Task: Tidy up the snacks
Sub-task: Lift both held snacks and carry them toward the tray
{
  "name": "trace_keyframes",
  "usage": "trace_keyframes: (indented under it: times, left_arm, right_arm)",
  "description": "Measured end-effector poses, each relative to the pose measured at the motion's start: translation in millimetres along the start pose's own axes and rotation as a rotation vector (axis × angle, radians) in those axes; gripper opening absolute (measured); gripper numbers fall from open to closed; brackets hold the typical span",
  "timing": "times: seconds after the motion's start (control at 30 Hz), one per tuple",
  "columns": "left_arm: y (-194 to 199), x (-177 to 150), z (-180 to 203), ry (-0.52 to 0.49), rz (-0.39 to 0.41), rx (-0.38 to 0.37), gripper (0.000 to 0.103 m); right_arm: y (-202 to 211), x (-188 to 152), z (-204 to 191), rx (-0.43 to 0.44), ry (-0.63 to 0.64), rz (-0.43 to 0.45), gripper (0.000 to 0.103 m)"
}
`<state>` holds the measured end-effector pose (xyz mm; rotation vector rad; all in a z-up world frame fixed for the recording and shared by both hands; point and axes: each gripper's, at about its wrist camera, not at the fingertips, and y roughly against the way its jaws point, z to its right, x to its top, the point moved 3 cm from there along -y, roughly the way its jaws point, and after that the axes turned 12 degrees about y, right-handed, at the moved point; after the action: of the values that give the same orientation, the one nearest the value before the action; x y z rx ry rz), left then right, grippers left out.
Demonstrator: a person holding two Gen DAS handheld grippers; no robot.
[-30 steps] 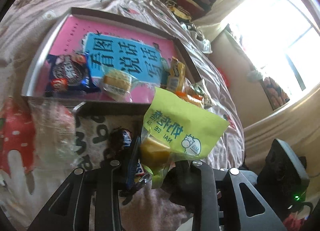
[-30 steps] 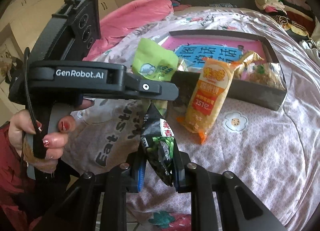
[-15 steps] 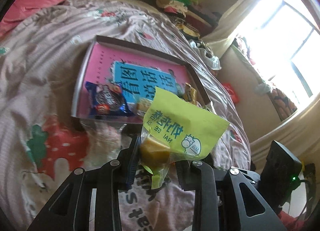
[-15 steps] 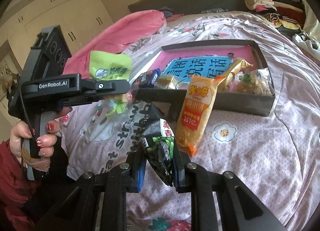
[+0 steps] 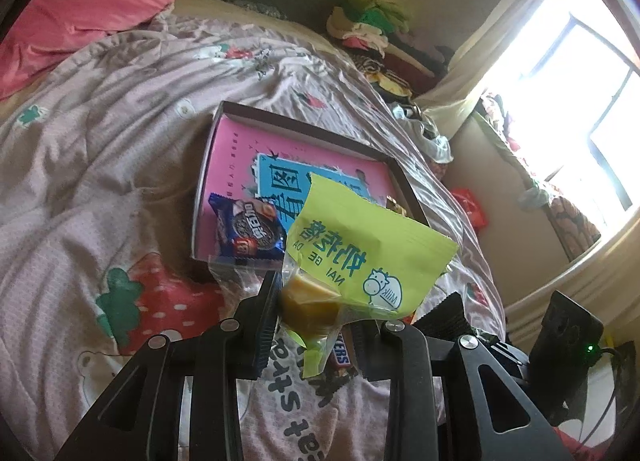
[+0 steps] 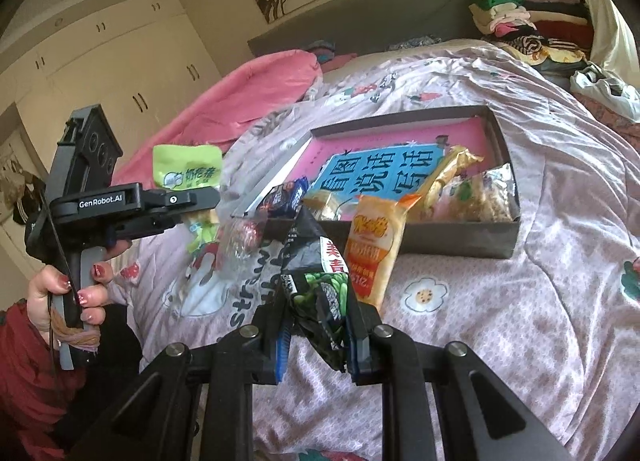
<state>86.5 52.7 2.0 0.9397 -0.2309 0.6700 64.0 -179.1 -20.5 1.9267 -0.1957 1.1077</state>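
- Left gripper (image 5: 316, 317): fingers clenched on the lower end of a lime packet (image 5: 360, 257). The packet's long axis runs up and away from the fingers, its printed top leaning right, held in the air above the bed (image 5: 100, 133). The right wrist view shows the same gripper (image 6: 200, 201) side-on at the left, level, with a hand (image 6: 68, 293) on its grip and the packet (image 6: 186, 171) standing up out of it.
- Blue cookie pack (image 5: 250, 231): lies in the box's near-left corner, long axis roughly across the box.
- Box (image 5: 224, 117): a shallow dark tray on the bed, floor covered by a pink and blue printed sheet (image 5: 236, 157). Only the right wrist view shows its right half (image 6: 500, 141), with a gold wrapper (image 6: 452, 169) leaning along it and a clear bag of crumbly snacks (image 6: 484, 197) in the near-right corner; a small wrapped cake (image 6: 326, 207) sits at the near wall.
- Clear wrapped snack (image 6: 240, 237): on the bed just outside the box's near-left corner.
- Right gripper (image 6: 316, 325): fingers clamped on a dark green-and-black packet (image 6: 320, 293), long axis upright, crumpled top pointing up toward the box.
- Orange packet (image 6: 370, 249): outside the box, top propped on the near wall, long axis sloping down to the bed toward the camera. The left wrist view hides it behind the lime packet.
- Chocolate bar (image 5: 342, 353): seen only by the left wrist view, on the bed under the fingers.
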Motion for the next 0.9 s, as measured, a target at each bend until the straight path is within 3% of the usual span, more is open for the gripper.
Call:
trace_keyframes:
  times: [0.4, 0.9]
  left_arm:
    - [12, 6, -1, -0.009, 0.048, 0.019, 0.033]
    - [13, 7, 6, -0.025, 0.053, 0.018, 0.033]
  right_arm:
    - [9, 4, 9, -0.019, -0.02, 0.042, 0.022]
    - [21, 12, 25, -0.076, -0.049, 0.103, 0.022]
